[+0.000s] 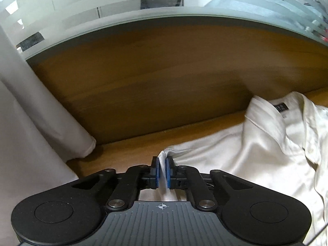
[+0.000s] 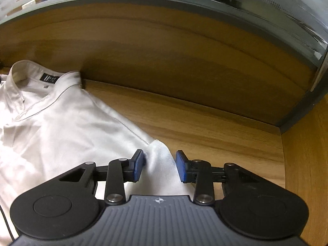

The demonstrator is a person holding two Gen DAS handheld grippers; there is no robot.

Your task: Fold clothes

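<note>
A fold of the white shirt [image 1: 235, 160] is clamped by the left gripper [image 1: 162, 171]; its shoulder corner is straddled, unpinched, by the parted right gripper [image 2: 161, 167].

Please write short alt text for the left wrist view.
The left gripper is shut on a fold at the edge of a white shirt lying on a wooden table, collar toward a wooden back panel.

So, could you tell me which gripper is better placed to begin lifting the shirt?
Left: the left gripper already pinches a shirt fold, while the right gripper pads stand apart around the fabric.
</note>
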